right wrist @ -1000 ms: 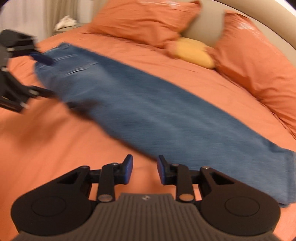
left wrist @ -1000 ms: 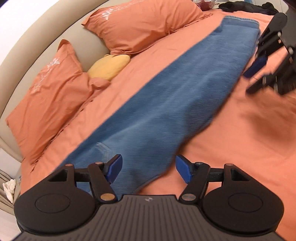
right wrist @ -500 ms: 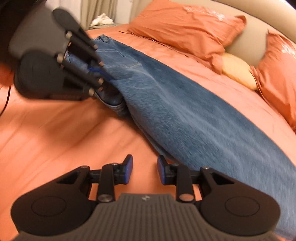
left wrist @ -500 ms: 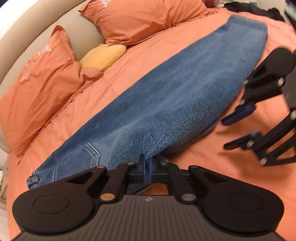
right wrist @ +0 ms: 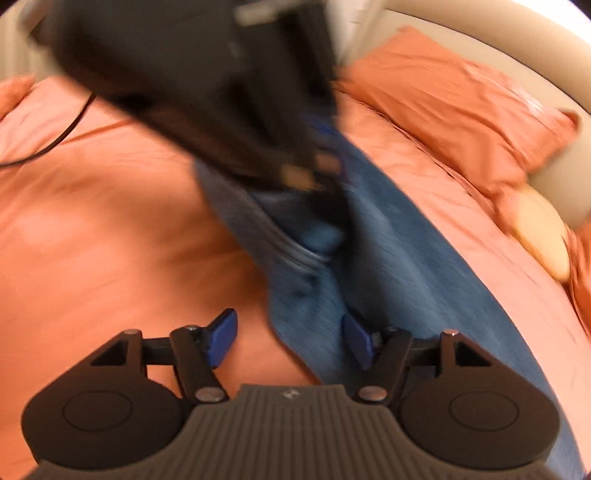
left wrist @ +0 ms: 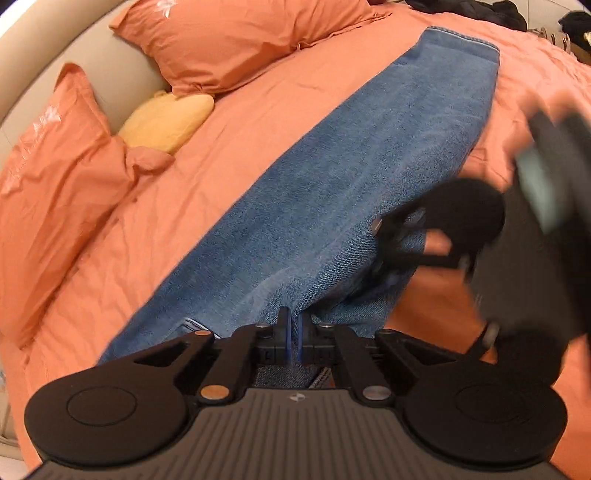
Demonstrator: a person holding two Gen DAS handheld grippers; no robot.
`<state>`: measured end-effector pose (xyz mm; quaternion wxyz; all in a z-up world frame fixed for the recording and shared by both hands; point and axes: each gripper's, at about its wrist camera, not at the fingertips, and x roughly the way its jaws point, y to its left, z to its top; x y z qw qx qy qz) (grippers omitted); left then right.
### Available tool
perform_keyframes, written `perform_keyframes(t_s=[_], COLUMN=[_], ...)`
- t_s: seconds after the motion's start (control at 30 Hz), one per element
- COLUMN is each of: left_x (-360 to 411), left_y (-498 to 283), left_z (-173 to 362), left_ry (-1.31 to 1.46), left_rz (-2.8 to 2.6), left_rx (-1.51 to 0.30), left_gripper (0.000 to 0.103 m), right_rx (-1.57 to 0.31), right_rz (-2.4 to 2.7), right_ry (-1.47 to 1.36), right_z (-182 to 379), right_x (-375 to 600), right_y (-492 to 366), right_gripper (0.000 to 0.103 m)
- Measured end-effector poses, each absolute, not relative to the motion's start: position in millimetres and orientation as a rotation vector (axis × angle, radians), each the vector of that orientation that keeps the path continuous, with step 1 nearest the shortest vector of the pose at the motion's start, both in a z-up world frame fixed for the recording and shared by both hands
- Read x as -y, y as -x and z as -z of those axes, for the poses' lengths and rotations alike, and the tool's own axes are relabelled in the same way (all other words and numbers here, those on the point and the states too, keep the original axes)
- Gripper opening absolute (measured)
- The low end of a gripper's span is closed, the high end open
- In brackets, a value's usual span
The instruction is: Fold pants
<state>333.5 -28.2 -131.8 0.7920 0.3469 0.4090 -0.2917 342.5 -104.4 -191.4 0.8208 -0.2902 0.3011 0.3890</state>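
My left gripper (left wrist: 293, 338) – matte black, ribbed grey deck, blue pads (left wrist: 300, 339), brass rivets at 5 and 7 o'clock; right gripper (right wrist: 291, 334) matches.

place: home bedroom | bed (left wrist: 258, 122) with orange sheet filling both views | orange pillows (left wrist: 236, 40) along the bed's head edge | beige padded headboard (left wrist: 74, 44) behind them | small yellow cushion (left wrist: 168, 120) between two pillows | dark clothes (left wrist: 469, 7) heaped at the far corner

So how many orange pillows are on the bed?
2: one orange fabric pillow lies at the top against the beige headboard; the other at the left. More could be hidden outside the view.
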Motion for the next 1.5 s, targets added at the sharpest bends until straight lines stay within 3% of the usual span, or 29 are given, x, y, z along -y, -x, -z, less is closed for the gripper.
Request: perform_keyframes(t_s=[0.07,0.1,0.13,0.17,0.2,0.43,0.5,0.73,0.77,0.8,0.87,0.9,1.13,1.2,1.33,1.5], left_x=[28,27,24,22,20,-3,-14,-54,-56,-58,-61,-61,-71,-73,-83,-86], left_y=[-335,-334,-334,-334,-334,-305,-298,-277,-273,-269,-261,-259,-248,-247,-246,-256], left_z=[130,130,129,128,127,138,150,166,166,167,169,168,162,159,156,161], left_ry=[-0.736,-0.741,-0.730,-0.708,-0.697,-0.740,-0.742,-0.565,-0.548,-0.537,-0.532,-0.534,-0.516,-0.517,-0.515,-0.507], left_rz=[0.635,0.639,0.648,0.662,0.679,0.740,0.686,0.561,0.559,0.555,0.531,0.513,0.471,0.462,0.454,0.418], left_rx=[-0.892,-0.892,-0.902,-0.926,-0.949,-1.017,-1.032,-1.017,-1.011,-1.005,-0.992,-0.990,-0.970,-0.963,-0.946,-0.957], left_gripper=[0.002,0.002,0.002,0.002,0.003,0.023,0.025,0.033,0.034,0.034,0.035,0.035,0.038,0.038,0.038,0.038], right_rx=[-0.579,-0.561,-0.572,-0.604,-0.631,-0.790,-0.886,-0.743,-0.714,-0.710,-0.727,-0.741,-0.832,-0.816,-0.733,-0.821], right_rz=[-0.806,-0.792,-0.785,-0.772,-0.766,-0.816,-0.860,-0.738,-0.720,-0.711,-0.698,-0.693,-0.624,-0.616,-0.622,-0.583], right_ry=[0.658,0.634,0.586,0.538,0.500,0.372,0.301,0.320,0.330,0.326,0.289,0.262,-0.051,-0.107,0.023,0.127], right_z=[194,192,189,186,184,205,226,210,203,197,190,189,201,197,186,231], right_x=[89,86,86,88,91,112,110,113,117,121,126,127,131,133,122,110], right_y=[-334,-332,-332,-332,-331,-299,-288,-253,-246,-250,-261,-270,-331,-329,-311,-295], right_gripper=[0.060,0.053,0.042,0.008,0.005,0.000,0.000,0.000,0.005,0.023,0.049,0.050,0.049,0.017,0.012,0.011])
